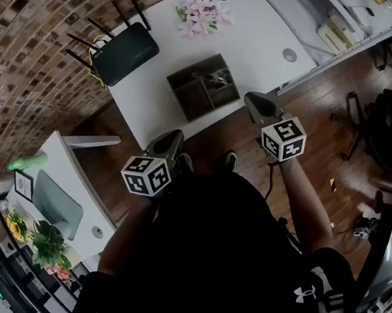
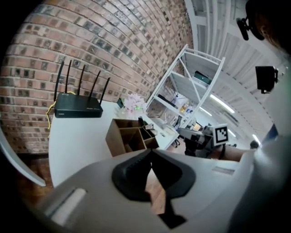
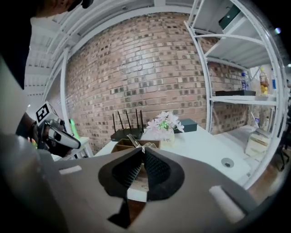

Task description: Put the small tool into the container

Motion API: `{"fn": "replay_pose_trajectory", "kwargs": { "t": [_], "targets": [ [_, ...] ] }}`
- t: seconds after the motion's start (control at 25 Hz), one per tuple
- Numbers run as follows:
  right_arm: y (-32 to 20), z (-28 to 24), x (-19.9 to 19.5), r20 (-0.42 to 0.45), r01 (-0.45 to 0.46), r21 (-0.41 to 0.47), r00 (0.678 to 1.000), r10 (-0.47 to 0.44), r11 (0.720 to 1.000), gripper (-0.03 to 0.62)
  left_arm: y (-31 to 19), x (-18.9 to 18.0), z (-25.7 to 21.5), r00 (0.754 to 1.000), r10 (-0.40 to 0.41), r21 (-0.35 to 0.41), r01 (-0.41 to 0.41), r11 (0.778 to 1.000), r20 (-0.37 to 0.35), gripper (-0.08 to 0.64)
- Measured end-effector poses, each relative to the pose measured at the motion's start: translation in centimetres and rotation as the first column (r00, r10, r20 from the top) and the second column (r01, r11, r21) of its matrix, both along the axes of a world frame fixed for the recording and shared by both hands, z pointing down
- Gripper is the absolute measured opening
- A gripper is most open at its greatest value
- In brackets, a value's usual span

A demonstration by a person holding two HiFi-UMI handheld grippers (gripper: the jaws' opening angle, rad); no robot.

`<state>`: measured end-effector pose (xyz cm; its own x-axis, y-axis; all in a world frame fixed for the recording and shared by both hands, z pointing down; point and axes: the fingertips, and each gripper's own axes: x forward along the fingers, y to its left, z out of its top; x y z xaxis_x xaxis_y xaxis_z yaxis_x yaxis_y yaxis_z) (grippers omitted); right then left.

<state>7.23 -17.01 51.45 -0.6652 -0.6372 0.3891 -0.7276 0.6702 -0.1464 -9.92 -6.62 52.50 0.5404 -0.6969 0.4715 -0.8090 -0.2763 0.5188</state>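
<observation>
I'm holding my left gripper [image 1: 171, 140] and right gripper [image 1: 256, 103] off the tabletop's [image 1: 272, 25] near edge — both jaws pressing together, empty — facing the container [image 1: 204, 86].

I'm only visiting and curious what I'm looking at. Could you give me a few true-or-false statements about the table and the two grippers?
1. A black router sits on the white table. True.
2. The left gripper holds a tool. False: its jaws are shut with nothing between them.
3. The brown container is divided into compartments. True.
4. The right gripper reaches into the container. False: it is held apart from the container, shut and empty.
5. The pink flowers stand on the floor. False: they stand on the table.
</observation>
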Motion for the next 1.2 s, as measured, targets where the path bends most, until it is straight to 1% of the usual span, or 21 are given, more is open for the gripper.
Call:
{"fn": "replay_pose_trajectory", "kwargs": {
  "t": [0.12,0.2,0.28,0.36,0.44,0.6,0.72,0.88,1.04,1.2],
  "targets": [
    [2.0,-0.9,1.2,0.103,-0.02,-0.039,0.994,0.024,0.999,0.017,-0.4,2.5,-0.7,1.0,-0.003,0.037,0.002,0.999,0.024,0.003],
    [3.3,-1.2,2.4,0.164,-0.048,-0.074,0.985,0.059,0.996,0.012,-0.5,4.4,-1.3,0.999,0.003,0.059,-0.005,0.998,0.033,0.003],
    [4.8,-1.3,3.2,0.207,-0.08,-0.13,0.973,0.106,0.988,0.011,-0.5,6.1,-2.0,0.999,0.02,0.073,-0.022,0.997,0.029,0.003],
    [6.6,-1.3,3.4,0.228,-0.094,-0.188,0.964,0.136,0.978,0.011,-0.5,7.3,-2.8,0.999,0.039,0.082,-0.04,0.996,0.02,0.003],
    [8.3,-1.9,2.9,0.245,-0.071,-0.201,0.962,0.12,0.977,0.009,-0.5,8.1,-3.5,0.999,0.053,0.096,-0.054,0.994,0.013,0.003],
    [10.8,-2.9,1.5,0.254,-0.016,-0.16,0.965,0.057,0.987,0.009,-0.1,9.3,-4.0,0.997,0.076,0.112,-0.078,0.991,0.015,0.003],
    [11.4,-3.2,0.8,0.247,-0.009,-0.146,0.968,0.045,0.989,0.009,0.5,9.2,-3.6,0.995,0.09,0.109,-0.093,0.99,0.031,0.003],
    [11.5,-3.4,0.0,0.244,-0.026,-0.14,0.968,0.06,0.99,0.009,0.9,8.1,-3.0,0.995,0.093,0.097,-0.096,0.991,0.028,0.003],
    [11.6,-4.3,-0.9,0.243,-0.075,-0.127,0.964,0.104,0.989,0.009,0.9,6.4,-2.8,0.995,0.1,0.097,-0.101,0.99,0.016,0.003],
    [11.1,-4.8,-2.7,0.237,-0.121,-0.11,0.961,0.144,0.987,0.009,0.3,3.9,-3.0,0.994,0.109,0.109,-0.11,0.988,0.009,0.003]
  ]
}}
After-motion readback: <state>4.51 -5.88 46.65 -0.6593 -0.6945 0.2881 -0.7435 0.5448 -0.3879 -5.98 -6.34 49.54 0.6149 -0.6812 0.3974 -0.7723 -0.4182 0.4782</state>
